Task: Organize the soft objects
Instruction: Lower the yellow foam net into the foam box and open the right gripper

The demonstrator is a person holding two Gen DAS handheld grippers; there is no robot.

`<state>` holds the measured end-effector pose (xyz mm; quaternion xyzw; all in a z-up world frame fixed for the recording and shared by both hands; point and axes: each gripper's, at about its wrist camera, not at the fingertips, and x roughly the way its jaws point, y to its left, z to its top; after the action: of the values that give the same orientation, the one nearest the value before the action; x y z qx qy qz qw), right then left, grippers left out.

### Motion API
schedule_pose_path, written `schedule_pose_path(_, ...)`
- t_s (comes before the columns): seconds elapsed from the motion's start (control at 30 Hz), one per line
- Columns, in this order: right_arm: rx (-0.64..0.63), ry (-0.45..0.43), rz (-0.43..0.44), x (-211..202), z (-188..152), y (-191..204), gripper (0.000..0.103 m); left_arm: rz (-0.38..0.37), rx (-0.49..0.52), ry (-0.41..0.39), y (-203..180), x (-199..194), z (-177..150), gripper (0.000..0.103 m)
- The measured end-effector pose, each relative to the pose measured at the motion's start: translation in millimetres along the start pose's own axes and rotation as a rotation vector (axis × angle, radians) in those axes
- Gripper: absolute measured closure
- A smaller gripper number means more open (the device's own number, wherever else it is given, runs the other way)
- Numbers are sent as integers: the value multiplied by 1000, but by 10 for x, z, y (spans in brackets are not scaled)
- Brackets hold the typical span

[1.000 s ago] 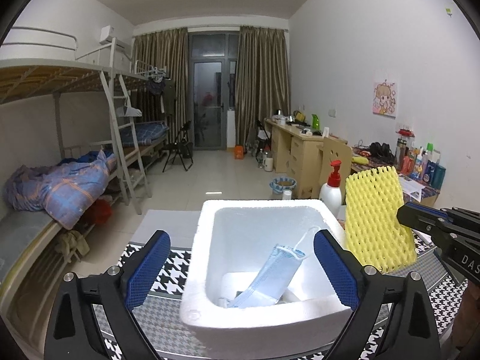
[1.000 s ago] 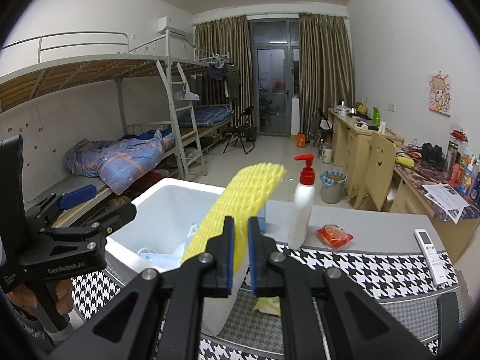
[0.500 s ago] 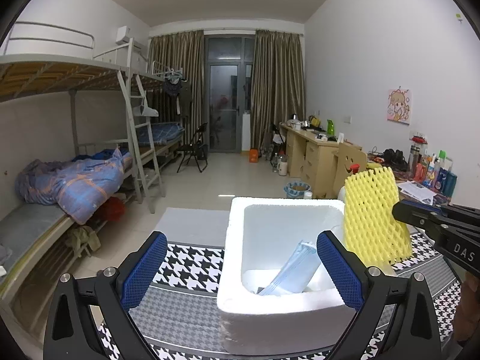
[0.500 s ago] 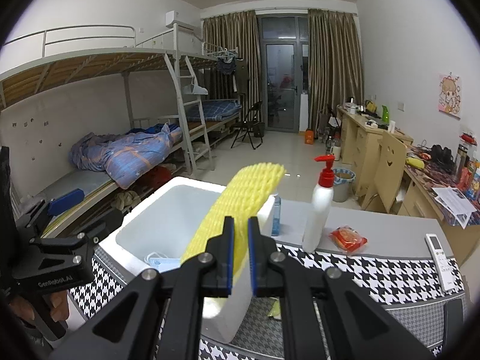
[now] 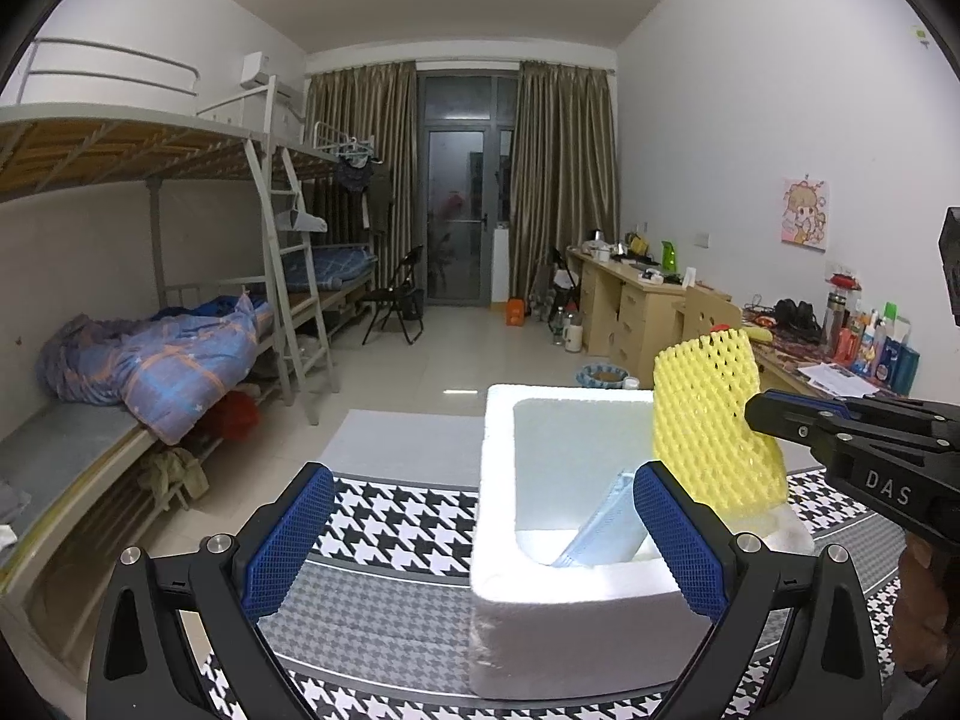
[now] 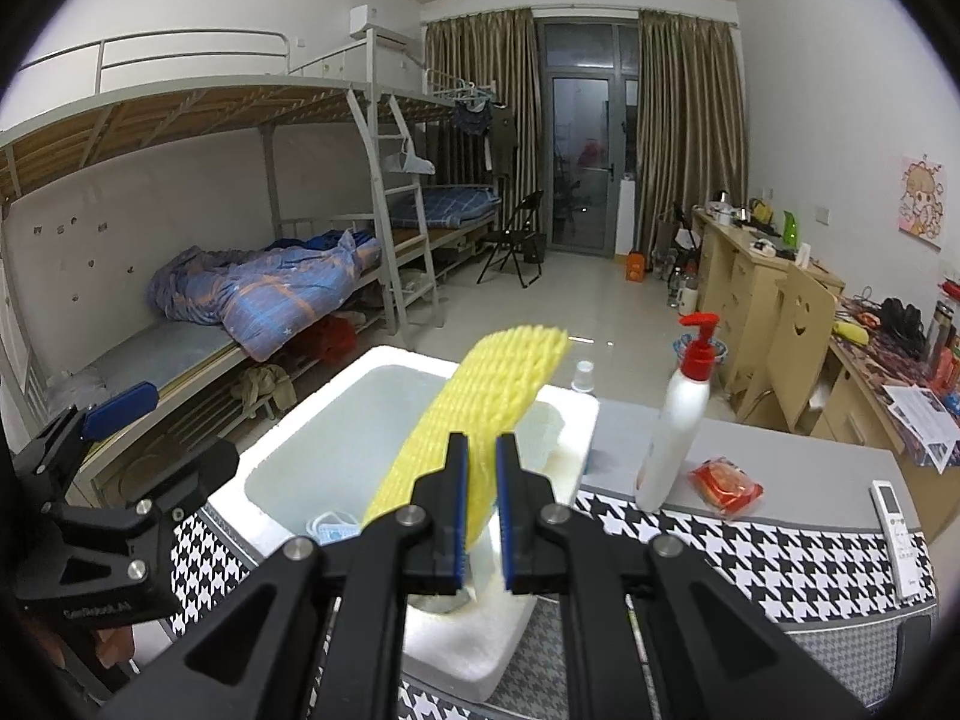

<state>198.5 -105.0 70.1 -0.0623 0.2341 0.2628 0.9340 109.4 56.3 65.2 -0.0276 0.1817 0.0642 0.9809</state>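
Note:
My right gripper is shut on a yellow foam net sleeve and holds it upright over the near right rim of the white foam box. In the left wrist view the sleeve stands above the box with the right gripper clamping its edge. A blue face mask leans inside the box; it also shows in the right wrist view. My left gripper is open and empty, left of the box above the table.
The table has a black-and-white houndstooth cloth. A white pump bottle with a red top, a red packet and a remote control lie right of the box. Bunk beds stand behind on the left.
My left gripper has drawn away to the left of the box. My right gripper has carried the yellow sleeve closer over the box, still clamped.

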Motion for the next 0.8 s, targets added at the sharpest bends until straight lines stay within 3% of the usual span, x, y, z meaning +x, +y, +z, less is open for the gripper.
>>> schedule_pose_path(0.33,-10,35,27,144,7,70,91,6,-8,0,37,-19,-36,3)
schedule_pose_path(0.43,-18,52,44,178,-16,94,72,9,-9,2,55,-19,-49,3)
schedule_pose_path(0.5,-12,50,55,193,-15,107,41,10,-14,6,79,-17,-63,3)
schedule_pose_path(0.8,0,42,62,137,-32,95,37,13,-24,15,113,-3,-80,3)
